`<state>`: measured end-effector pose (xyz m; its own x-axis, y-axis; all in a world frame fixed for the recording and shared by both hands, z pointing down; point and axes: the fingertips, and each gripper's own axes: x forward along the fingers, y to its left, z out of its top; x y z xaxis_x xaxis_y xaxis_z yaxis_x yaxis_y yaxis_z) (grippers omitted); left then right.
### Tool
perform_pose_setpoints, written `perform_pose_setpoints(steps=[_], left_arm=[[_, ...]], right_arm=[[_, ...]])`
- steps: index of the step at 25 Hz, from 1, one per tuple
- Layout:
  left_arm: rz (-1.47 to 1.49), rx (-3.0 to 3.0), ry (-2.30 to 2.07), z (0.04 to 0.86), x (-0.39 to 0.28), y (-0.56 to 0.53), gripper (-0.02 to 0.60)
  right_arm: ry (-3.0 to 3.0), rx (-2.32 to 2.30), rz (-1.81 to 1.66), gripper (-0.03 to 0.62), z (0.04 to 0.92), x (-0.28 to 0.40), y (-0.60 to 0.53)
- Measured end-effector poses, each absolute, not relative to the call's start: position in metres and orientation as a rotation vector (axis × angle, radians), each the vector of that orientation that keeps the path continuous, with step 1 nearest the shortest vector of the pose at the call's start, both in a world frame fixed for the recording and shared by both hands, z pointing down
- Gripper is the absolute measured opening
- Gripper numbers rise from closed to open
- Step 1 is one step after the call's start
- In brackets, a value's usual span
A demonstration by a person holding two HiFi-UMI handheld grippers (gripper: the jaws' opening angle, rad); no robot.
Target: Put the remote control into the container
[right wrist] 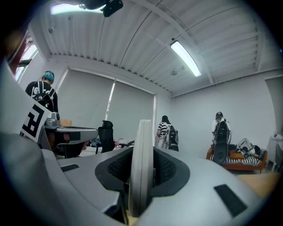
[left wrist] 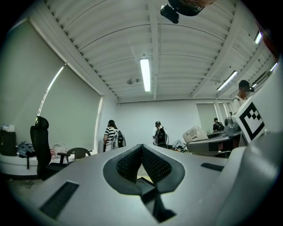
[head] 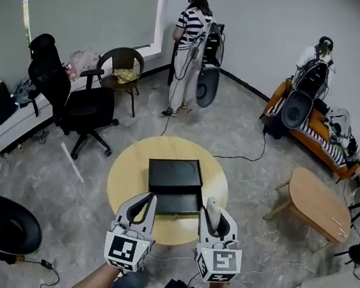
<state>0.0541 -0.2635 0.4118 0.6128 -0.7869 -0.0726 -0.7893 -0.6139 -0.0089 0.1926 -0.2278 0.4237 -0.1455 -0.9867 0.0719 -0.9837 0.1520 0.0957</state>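
A black container (head: 175, 172) sits in the middle of a round yellow table (head: 125, 180), its drawer (head: 179, 205) pulled out toward me. My right gripper (head: 213, 216) hovers over the table's near right edge, shut on a pale grey remote control (head: 211, 205) that stands on edge between the jaws. In the right gripper view the remote (right wrist: 141, 167) fills the gap between the pads of that gripper (right wrist: 142, 155). My left gripper (head: 148, 203) hangs beside it at the drawer's near left corner. Its fingertips meet with nothing between them, as the left gripper view shows (left wrist: 141, 148).
A black office chair (head: 70, 103) and a brown chair (head: 120, 71) stand left of the table. A small wooden table (head: 318, 202) is at the right, another black chair (head: 10, 227) at near left. Two people stand by the far wall. Cables cross the floor.
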Motion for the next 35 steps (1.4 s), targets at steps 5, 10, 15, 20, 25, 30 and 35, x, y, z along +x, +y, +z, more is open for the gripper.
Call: perform_pose_setpoints(steps=[5,10,15,20,25,30,35], left_arm=[[0.095,-2.805,1.333,0.413,0.039,-0.327,0.015],[0.093,-2.83,1.303,0.419,0.031,-0.373,0.015],[0.078,-2.836,1.312,0.428,0.037,-0.398,0.015],[0.074,-2.811,1.366,0.432,0.05,-0.41,0.015],[0.076,-2.781,1.421,0.435,0.061,-0.416,0.015],[0.108,-2.739,1.456,0.424,0.071,-0.414,0.015],[0.227,-2.71,1.508,0.417,0.068,-0.412,0.015]], right_arm=[[-2.249,1.961,0.016,0.12,0.439,0.178,-0.289],[-2.217,1.965,0.04,0.12,0.451,0.172,-0.336],[-2.224,1.935,0.045,0.12,0.455,0.176,-0.365],[-2.242,1.933,0.062,0.12,0.46,0.195,-0.381],[-2.268,1.832,0.096,0.12,0.474,0.206,-0.392],[-2.252,1.669,0.146,0.12,0.502,0.214,-0.406],[-2.224,1.493,0.182,0.12,0.536,0.208,-0.419]])
